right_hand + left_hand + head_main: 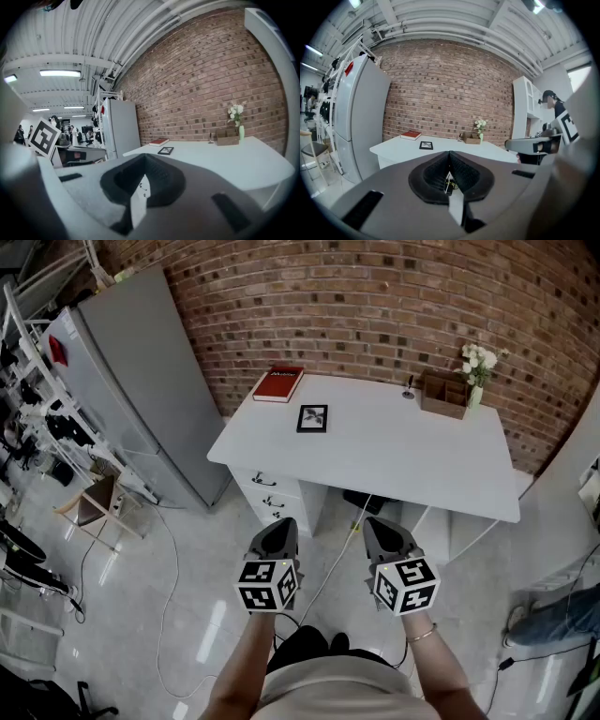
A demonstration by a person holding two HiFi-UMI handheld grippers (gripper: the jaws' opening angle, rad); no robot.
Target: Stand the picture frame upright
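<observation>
Picture frame (312,418) is lying flat on the white desk (403,460), toward its back left part, near the red book (278,383). It is sitting well ahead of both grippers, beyond the desk's near edge, and lying somewhat closer to the left gripper (277,532) than to the right gripper (385,532). Both are hovering with jaws pressed together, gripping nothing, so the left is looking the handier reach

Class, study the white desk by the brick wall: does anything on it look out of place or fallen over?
Yes: the picture frame lies flat, face up, on the desk near the red book at its left end, rather than standing. The flower vase at the back right stands upright; nothing looks spilled.
</observation>
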